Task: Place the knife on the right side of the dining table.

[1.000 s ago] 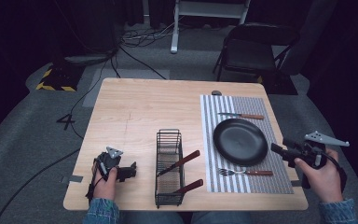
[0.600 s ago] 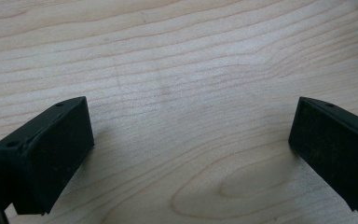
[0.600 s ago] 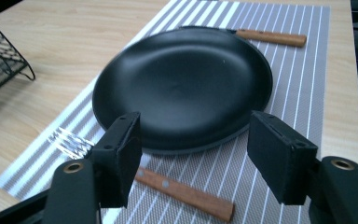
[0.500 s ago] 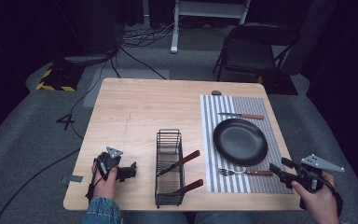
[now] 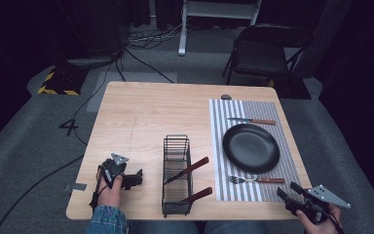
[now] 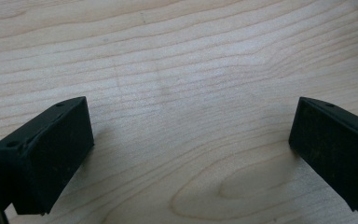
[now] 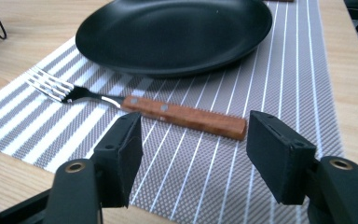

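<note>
- 2 grippers, both with jaws spread, nothing in them.
- Right gripper (image 7: pixel 193 154) hovers by the fork (image 7: pixel 140 106) near the plate (image 7: pixel 177 32).
- Left gripper (image 6: pixel 191 154) sits low over bare table (image 6: pixel 177 60).

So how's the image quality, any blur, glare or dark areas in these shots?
High view: table evenly lit, the room around it dark. Left gripper view: wood grain sharp, soft shadows beside the jaws. Right gripper view: fork crisp, faint sheen on the black plate, near jaws slightly soft.
</note>
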